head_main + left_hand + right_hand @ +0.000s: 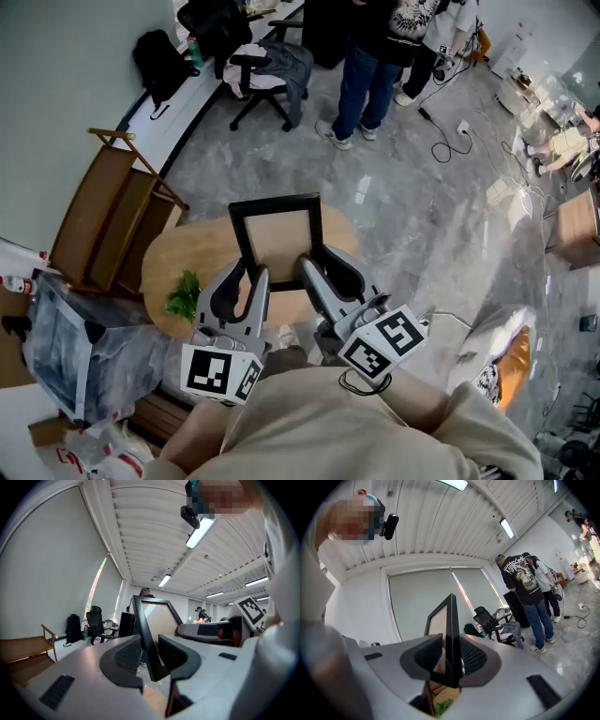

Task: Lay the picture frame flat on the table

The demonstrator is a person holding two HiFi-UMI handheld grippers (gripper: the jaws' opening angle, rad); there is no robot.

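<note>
**Head view.** The picture frame [277, 234] stands upright over the round wooden tabletop [187, 248], its black border and tan panel facing the person. The left tool [248, 274] is at the frame's lower left side and the right tool [316, 259] is at its lower right side. The tools cover the frame's bottom edge, so contact with the tabletop cannot be confirmed. A small green plant [185, 295] lies on the tabletop just beside the left tool.

**Left gripper view.** The left tool [150, 654] is set narrow. The frame's [157, 616] black side bar runs down between the pads, which appear to bear on it from both sides.

**Right gripper view.** The right tool [451, 660] is clamped on the frame [449, 620], seen edge-on, with one ribbed pad against each face.

**Step in hand.** The frame is gripped on both sides and not yet laid down; the tilting step is judged to be next.

**Next move.** Rotate both tools together at the same rate, so the frame does not twist. Lower its top towards the free part of the tabletop. Keep it clear of the plant, and release only when it rests flat.
</note>
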